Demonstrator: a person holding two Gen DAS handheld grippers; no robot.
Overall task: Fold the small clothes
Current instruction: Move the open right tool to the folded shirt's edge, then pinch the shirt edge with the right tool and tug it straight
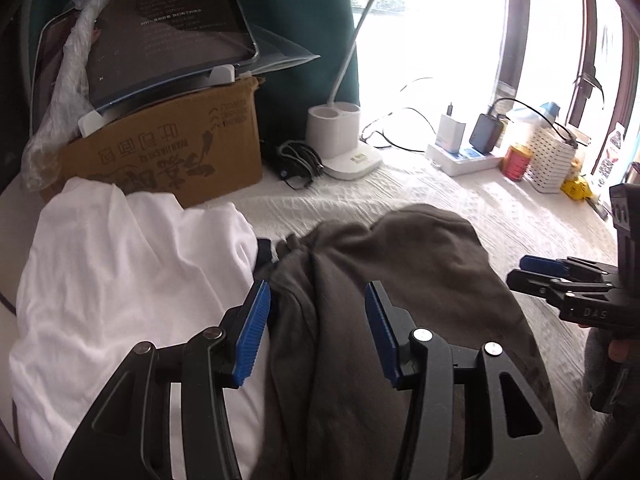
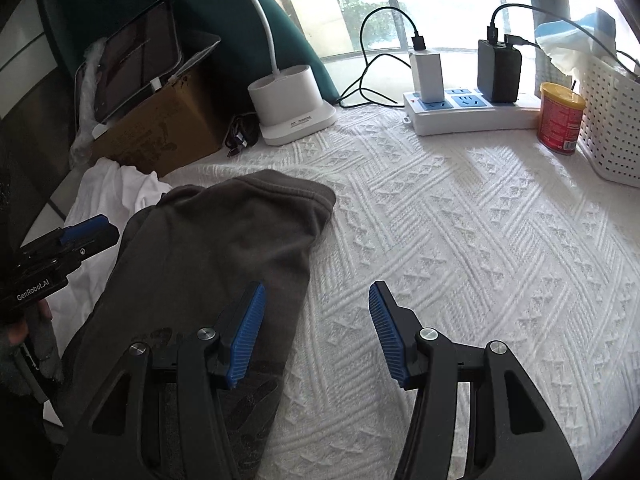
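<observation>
Left gripper [image 1: 318,328]: black frame, ribbed blue pads, jaws spread wide and holding nothing, hovering over the dark grey garment [image 1: 384,280]. "GenRobot.AI" printed on its side in the right wrist view.

Right gripper [image 2: 316,332]: same build, jaws parted, empty; left pad over the garment's edge, right pad over bare cloth. "DAS" legible on its body in the left wrist view.

Dark grey garment: soft knit, ribbed hem, faint dark print near the lower part; lies rumpled on the white tablecloth [image 2: 460,240], which is woven in raised diamond and zigzag pattern. White garment [image 1: 120,272] crumpled just beside it, touching.

Cardboard box [image 1: 168,148], brown, printed Chinese characters upside down; a tablet [image 1: 168,36] showing dim text leans on top, with crinkled plastic wrap [image 1: 68,80].

White lamp base [image 2: 288,104]. Power strip [image 2: 468,112] with two chargers plugged in. Red tin, yellow lid [image 2: 560,120], writing unreadable. White perforated basket [image 2: 608,120] holding tissue.
</observation>
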